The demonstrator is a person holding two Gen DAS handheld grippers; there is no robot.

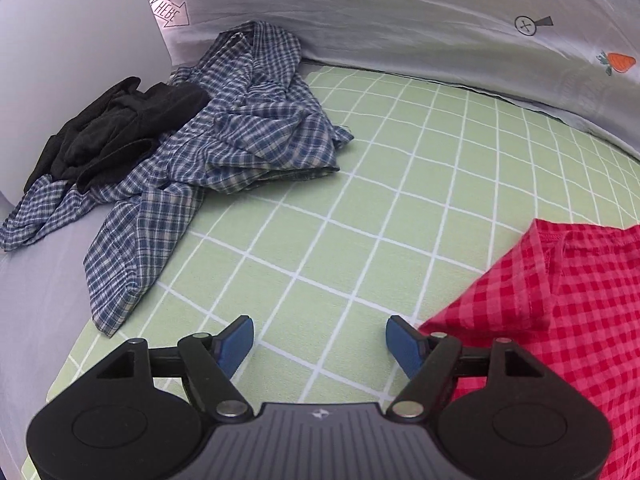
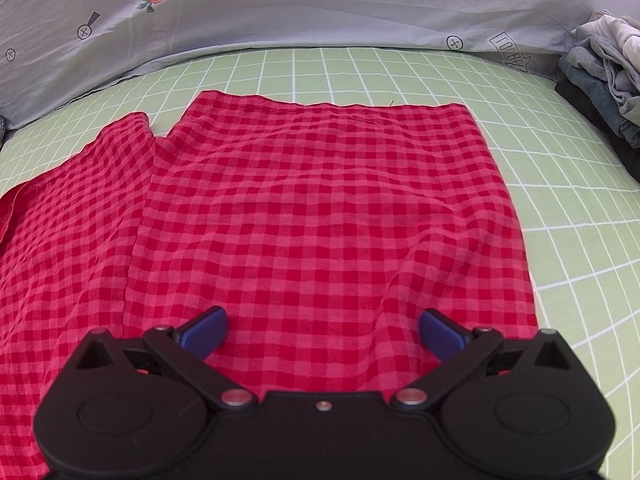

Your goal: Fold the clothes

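A red checked garment (image 2: 304, 208) lies spread flat on the green grid mat (image 2: 580, 240), one sleeve out to the left. My right gripper (image 2: 322, 330) is open and empty, low over the garment's near part. In the left wrist view the same red garment (image 1: 560, 312) shows at the right. My left gripper (image 1: 320, 340) is open and empty over the bare green mat (image 1: 360, 200), just left of the garment's edge.
A crumpled blue plaid shirt (image 1: 224, 140) and a black garment (image 1: 108, 128) lie at the mat's far left. A pile of grey and dark clothes (image 2: 604, 80) sits at the far right. A grey printed sheet (image 2: 320, 0) rises behind the mat.
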